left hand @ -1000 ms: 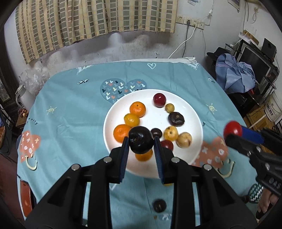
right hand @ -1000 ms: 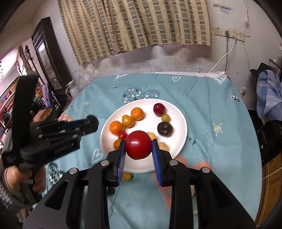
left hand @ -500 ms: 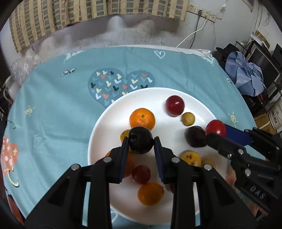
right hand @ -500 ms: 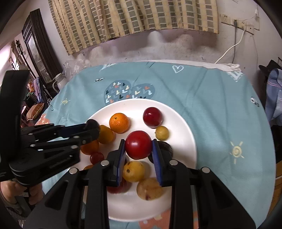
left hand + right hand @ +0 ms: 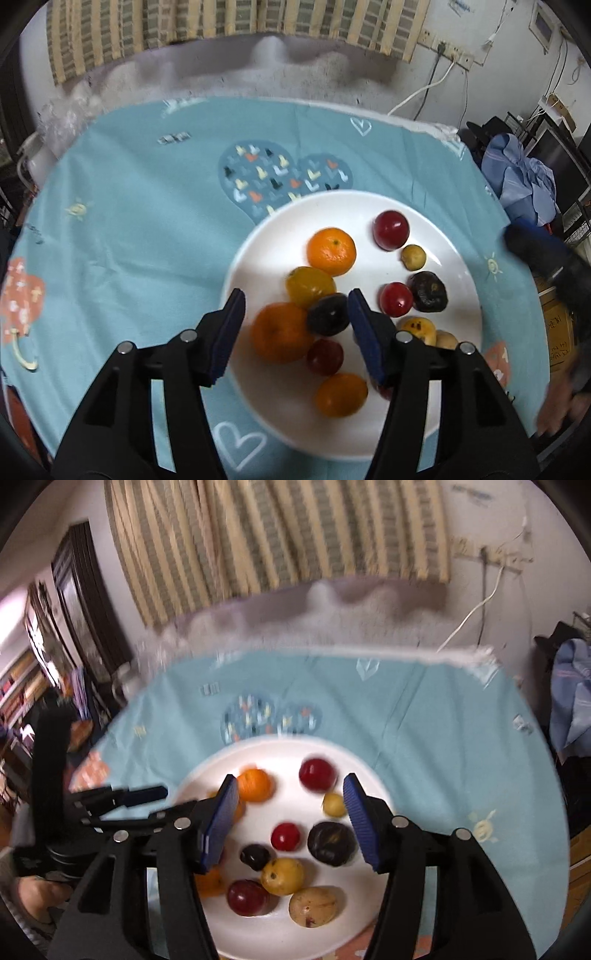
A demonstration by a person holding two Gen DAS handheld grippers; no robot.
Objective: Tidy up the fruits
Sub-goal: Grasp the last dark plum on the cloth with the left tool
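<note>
A white plate on the blue tablecloth holds several fruits: oranges, red plums, dark plums and yellow ones. My left gripper is open over the plate's near left side; the dark plum lies free on the plate between its fingers, against an orange. My right gripper is open above the plate; the small red fruit lies on the plate below it, next to a large dark plum. The left gripper also shows at the left of the right wrist view.
The round table with blue patterned cloth stands against a wall with a striped curtain. A blue garment lies on furniture to the right. The right gripper's blurred tip is at the plate's right edge.
Both grippers have opened and let go of their fruit. The dark plum and the red fruit now lie on the plate. Both grippers have pulled back slightly.
</note>
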